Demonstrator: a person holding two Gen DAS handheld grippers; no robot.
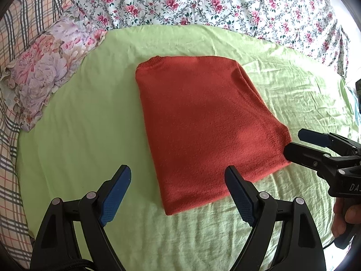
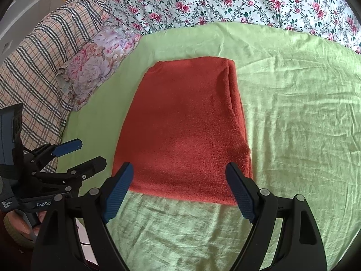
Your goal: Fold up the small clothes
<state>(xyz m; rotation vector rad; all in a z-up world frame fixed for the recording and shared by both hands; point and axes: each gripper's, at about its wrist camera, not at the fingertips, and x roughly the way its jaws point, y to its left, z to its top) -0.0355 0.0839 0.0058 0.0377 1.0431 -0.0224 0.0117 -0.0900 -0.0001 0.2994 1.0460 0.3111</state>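
Observation:
A rust-red knit garment (image 1: 203, 122) (image 2: 185, 131) lies folded into a neat rectangle on a light green sheet (image 1: 90, 122) (image 2: 293, 122). My left gripper (image 1: 178, 174) is open, hovering above the garment's near left corner with nothing between its blue pads. In the right wrist view it appears at the left (image 2: 90, 153), off the cloth. My right gripper (image 2: 178, 171) is open too, over the garment's near edge, holding nothing. Seen from the left wrist it sits at the right (image 1: 293, 142), close to the garment's near right corner.
A floral pillow (image 1: 45, 72) (image 2: 97, 67) lies left of the garment on a plaid cover (image 1: 13, 135) (image 2: 33, 67). A flowered quilt (image 1: 203, 0) (image 2: 225, 0) bunches along the far side. A hand (image 1: 345, 216) grips the right tool's handle.

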